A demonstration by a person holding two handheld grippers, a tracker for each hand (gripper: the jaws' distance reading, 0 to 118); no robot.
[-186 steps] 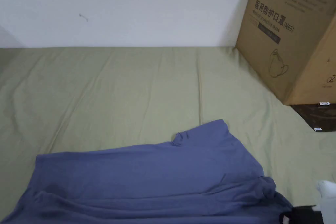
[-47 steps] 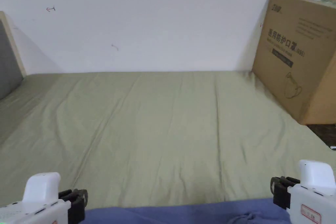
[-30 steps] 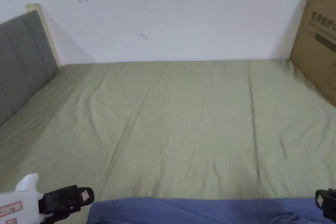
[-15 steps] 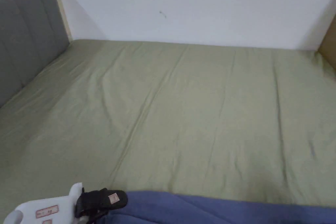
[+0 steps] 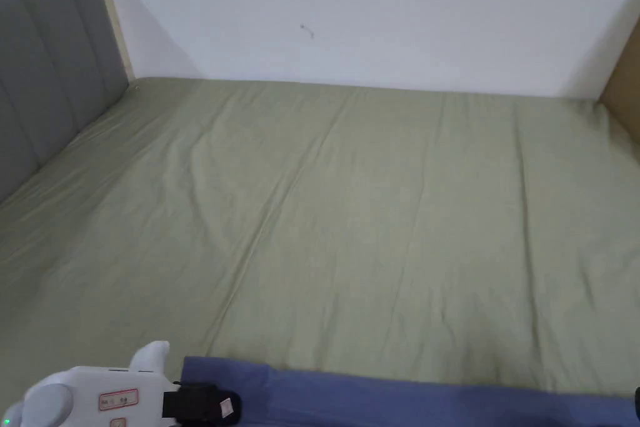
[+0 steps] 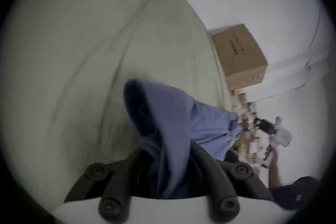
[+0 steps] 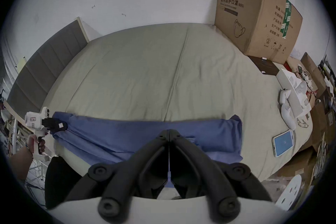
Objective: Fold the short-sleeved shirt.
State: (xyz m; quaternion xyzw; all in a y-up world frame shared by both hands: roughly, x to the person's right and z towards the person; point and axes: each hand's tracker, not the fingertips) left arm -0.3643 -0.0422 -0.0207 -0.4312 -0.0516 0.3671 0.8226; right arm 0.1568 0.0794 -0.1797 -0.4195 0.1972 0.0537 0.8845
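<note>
1. The blue shirt (image 7: 145,135) lies as a long band along the near edge of the bed (image 5: 350,209), at 6 o'clock in the head view.
2. The left gripper (image 6: 169,160) has its fingers clenched on the shirt's left end.
3. The right gripper (image 7: 169,132) has its fingers pressed together, apparently pinching a thin layer of shirt.
4. A cardboard box (image 7: 254,17) stands at 2 o'clock.

Blue short-sleeved shirt (image 7: 145,135) on bed
Lay as a long folded band along the near edge, one end bunched and raised

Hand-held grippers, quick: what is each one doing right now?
Left hand-held gripper: closed on the blue shirt.
Right hand-held gripper: jaws closed; a thin strip of the shirt shows between them.
</note>
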